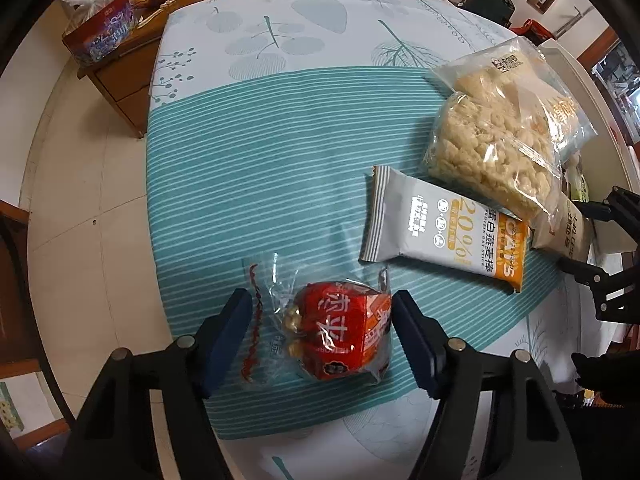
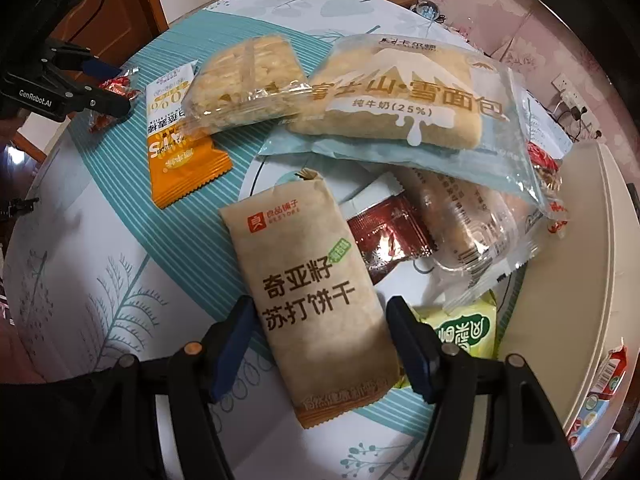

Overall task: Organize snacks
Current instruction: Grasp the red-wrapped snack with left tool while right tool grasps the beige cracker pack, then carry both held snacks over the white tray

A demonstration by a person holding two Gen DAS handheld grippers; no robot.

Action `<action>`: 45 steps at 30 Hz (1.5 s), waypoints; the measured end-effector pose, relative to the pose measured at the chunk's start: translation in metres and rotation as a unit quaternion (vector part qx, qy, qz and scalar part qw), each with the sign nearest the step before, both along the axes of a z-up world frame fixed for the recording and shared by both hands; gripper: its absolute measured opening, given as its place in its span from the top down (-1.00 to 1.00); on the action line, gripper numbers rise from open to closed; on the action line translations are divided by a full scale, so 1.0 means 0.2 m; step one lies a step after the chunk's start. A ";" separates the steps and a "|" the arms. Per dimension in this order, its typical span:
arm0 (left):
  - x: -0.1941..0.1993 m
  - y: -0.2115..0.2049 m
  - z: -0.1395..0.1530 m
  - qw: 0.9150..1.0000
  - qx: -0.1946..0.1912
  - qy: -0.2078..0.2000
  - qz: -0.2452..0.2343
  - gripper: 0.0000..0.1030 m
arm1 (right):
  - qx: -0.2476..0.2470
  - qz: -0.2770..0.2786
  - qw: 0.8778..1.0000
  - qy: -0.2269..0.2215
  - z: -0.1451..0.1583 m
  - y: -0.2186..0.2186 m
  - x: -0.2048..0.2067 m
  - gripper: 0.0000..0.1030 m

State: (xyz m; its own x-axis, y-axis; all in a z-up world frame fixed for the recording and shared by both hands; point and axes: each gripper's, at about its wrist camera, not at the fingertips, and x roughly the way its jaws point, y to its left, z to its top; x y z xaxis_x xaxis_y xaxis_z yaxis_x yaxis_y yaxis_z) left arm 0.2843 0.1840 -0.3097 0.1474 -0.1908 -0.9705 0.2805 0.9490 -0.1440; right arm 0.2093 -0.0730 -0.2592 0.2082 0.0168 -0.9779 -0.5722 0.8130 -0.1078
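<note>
In the left wrist view a red snack (image 1: 340,332) in a clear wrapper lies on the teal striped tablecloth (image 1: 260,180). My left gripper (image 1: 320,308) points down over it and is open, a blue pad at each edge of the wrapper, without squeezing it. In the right wrist view a brown cracker packet (image 2: 312,312) lies flat between the fingers of my right gripper (image 2: 320,308), which is open with the pads close beside the packet's long sides. The left gripper (image 2: 100,88) also shows at the upper left there.
An orange-and-white oat bar (image 1: 440,236) lies beside a bagged rice crisp cake (image 1: 492,148). A bread pack (image 2: 400,104), a dark red sachet (image 2: 388,236), a clear-wrapped roll (image 2: 468,220) and a green packet (image 2: 464,332) crowd the right. A cream bin (image 2: 600,260) stands at the table's right, a wooden cabinet (image 1: 120,80) at its far left.
</note>
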 end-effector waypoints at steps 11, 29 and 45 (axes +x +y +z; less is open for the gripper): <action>-0.06 -0.01 0.05 1.000 -0.003 -0.007 0.019 -0.13 | -0.007 -0.025 1.000 0.013 -0.01 0.03 0.00 -0.23; -0.26 0.02 0.08 0.999 -0.022 0.022 0.045 -0.12 | -0.002 -0.134 0.990 0.052 0.00 0.15 -0.27 -0.15; -0.48 -0.03 0.44 0.997 -0.051 -0.049 0.012 -0.12 | 0.034 -0.188 0.982 -0.005 0.21 0.18 -0.60 -0.09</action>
State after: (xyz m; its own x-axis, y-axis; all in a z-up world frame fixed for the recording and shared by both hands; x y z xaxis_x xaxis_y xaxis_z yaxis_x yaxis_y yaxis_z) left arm 0.1880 0.1772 -0.2217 0.2457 -0.2824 -0.9273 0.2750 0.9376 -0.2127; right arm 0.0886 -0.0375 -0.2174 0.2216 0.0019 -0.9751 -0.2295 0.9720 -0.0503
